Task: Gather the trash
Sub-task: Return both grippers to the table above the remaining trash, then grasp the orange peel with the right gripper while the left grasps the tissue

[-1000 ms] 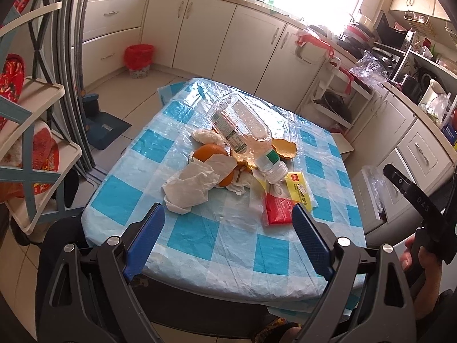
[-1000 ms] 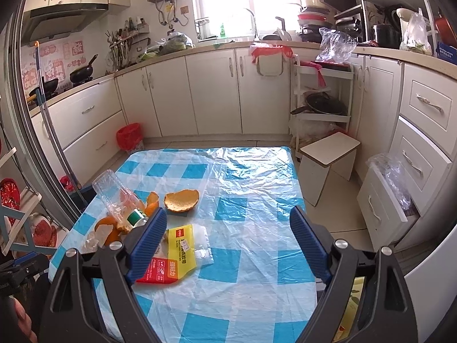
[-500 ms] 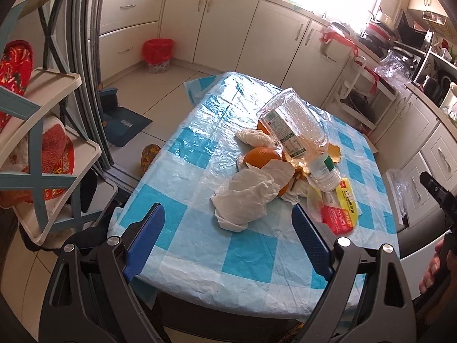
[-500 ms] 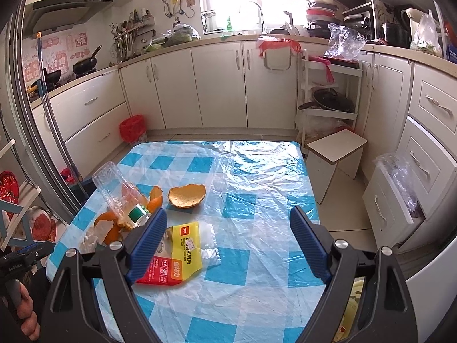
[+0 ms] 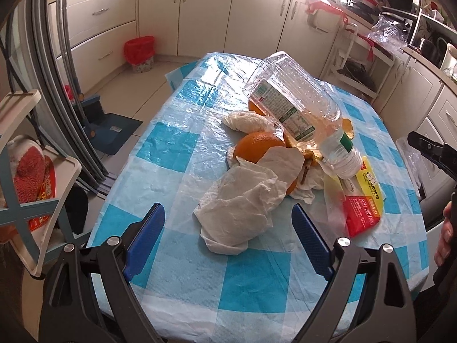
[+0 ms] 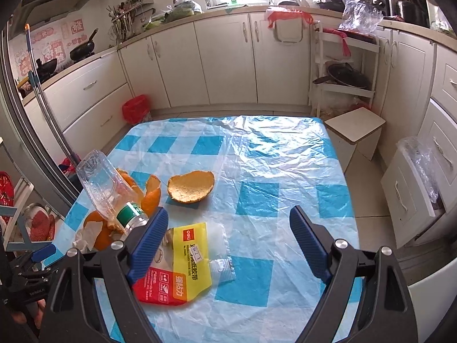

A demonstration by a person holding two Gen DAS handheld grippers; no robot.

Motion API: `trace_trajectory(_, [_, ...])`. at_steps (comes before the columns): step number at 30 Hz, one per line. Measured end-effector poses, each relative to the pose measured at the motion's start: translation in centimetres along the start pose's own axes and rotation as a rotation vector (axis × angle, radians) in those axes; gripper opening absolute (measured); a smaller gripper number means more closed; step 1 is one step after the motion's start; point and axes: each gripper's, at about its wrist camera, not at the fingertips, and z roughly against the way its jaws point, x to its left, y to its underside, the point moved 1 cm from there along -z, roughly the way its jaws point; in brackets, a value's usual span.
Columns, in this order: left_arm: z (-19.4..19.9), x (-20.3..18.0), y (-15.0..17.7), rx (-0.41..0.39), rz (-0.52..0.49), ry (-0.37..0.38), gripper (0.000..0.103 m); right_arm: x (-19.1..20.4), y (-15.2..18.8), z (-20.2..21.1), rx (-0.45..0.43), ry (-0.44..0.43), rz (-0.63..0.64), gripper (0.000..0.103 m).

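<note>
Trash pile on table: left gripper gaped empty over tissue, right gripper likewise near wrapper; best pinched at bunched folds, bottle undisturbed.

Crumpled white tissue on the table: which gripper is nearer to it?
Left. The left gripper hangs open right over the crumpled white tissue, which lies between its fingers in view. The right gripper, also open, hangs farther off, above the yellow-and-red packet.
</note>
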Motion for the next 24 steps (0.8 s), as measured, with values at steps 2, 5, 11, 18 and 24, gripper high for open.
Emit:
trace_trajectory(2, [-0.1, -0.3, -0.2, -0.013, -0.015, -0.013, 0.086, 0.7, -0.2, -1.6, 0.03, -0.007, 0.032, 0.078])
trace_trajectory(5, [-0.3, -0.3, -0.5, -0.019, -0.024, -0.024, 0.086, 1.3, -0.5, -3.5, 0.067, -0.022, 0.055, 0.07])
trace_trajectory(11, [-0.9, -0.7, -0.4, -0.01, -0.034, -0.014, 0.086, 1.4, -1.9, -7.0, 0.112, -0.003, 0.045, 0.063])
trace_trajectory(18, [-1.4, -0.7, -0.5, -0.008, -0.04, -0.012, 0.086, 1.1, -2.7, -10.7, 0.164, -0.005, 0.04, 0.057])
trace_trajectory(24, [-2.3, -0.4, -0.6, 0.008, -0.032, -0.002, 0.077, 1.9, -2.9, -12.3, 0.188, -0.031, 0.056, 0.048])
